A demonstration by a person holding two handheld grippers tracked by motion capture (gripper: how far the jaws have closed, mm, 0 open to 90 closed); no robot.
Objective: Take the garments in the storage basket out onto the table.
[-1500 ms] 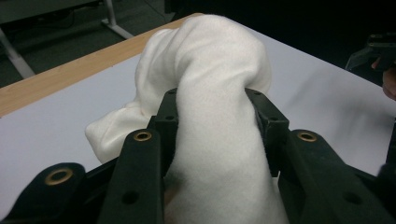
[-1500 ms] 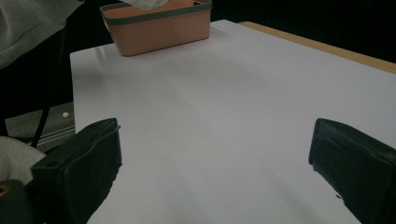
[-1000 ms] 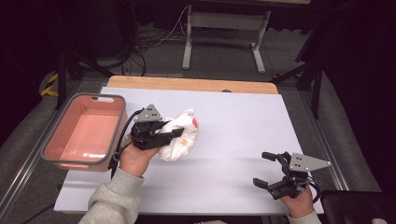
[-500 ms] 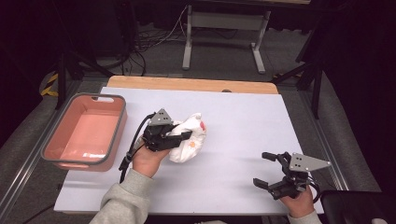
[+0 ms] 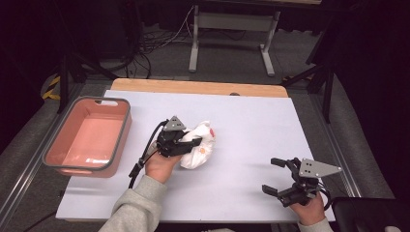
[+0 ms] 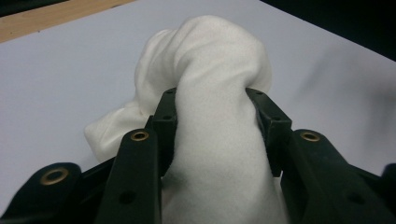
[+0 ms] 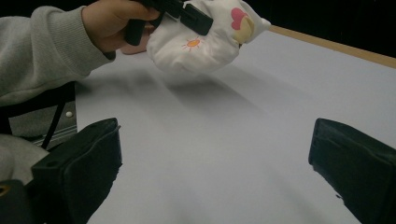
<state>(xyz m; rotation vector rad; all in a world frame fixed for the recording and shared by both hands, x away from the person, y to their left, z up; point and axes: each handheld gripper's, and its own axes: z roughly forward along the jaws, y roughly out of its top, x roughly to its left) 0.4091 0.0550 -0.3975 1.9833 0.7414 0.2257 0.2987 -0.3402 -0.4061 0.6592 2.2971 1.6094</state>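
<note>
A bunched white cloth (image 5: 199, 146) with small printed figures hangs above the white table top, left of its middle. My left gripper (image 5: 192, 142) is shut on it; in the left gripper view both black jaws pinch a thick fold of the cloth (image 6: 215, 116). The right gripper view shows the cloth (image 7: 205, 37) lifted off the surface, with its shadow beneath. My right gripper (image 5: 275, 176) rests near the table's front right corner, jaws wide open with nothing between them.
A pink bin (image 5: 89, 137) with a grey rim stands at the table's left edge, nothing visible inside. The white table top (image 5: 251, 125) has a wooden strip (image 5: 193, 87) along its far edge. A metal stand (image 5: 232, 29) and cables lie on the floor beyond.
My left gripper has carried the cloth to the right, away from the pink bin toward the table's middle. The right gripper has stayed in place.
</note>
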